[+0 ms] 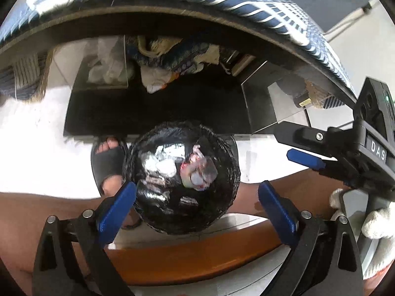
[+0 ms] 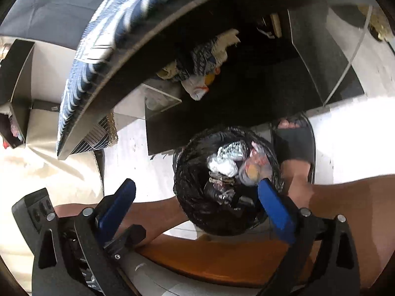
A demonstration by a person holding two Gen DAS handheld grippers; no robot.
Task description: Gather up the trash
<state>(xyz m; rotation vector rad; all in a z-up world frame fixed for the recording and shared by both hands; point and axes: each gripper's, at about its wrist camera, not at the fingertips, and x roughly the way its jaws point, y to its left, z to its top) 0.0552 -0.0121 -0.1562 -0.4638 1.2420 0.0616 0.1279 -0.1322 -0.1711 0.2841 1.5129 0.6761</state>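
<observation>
A round bin lined with a black bag (image 1: 182, 177) stands on the floor below me, with foil, paper and plastic trash (image 1: 197, 170) inside. My left gripper (image 1: 197, 209) is open and empty, hovering above the bin's near rim. My right gripper (image 1: 303, 160) enters the left wrist view from the right. In the right wrist view the right gripper (image 2: 197, 207) is open and empty above the same bin (image 2: 195, 185), its right finger (image 2: 274, 207) over the rim by the trash (image 2: 237, 162).
A table with a blue striped cloth (image 1: 246, 2) curves overhead. Crumpled cloths (image 1: 172, 59) and clear panels lie under it. A sandalled foot (image 1: 108, 162) stands beside the bin, legs on both sides. An orange wooden edge (image 1: 192, 259) is near me.
</observation>
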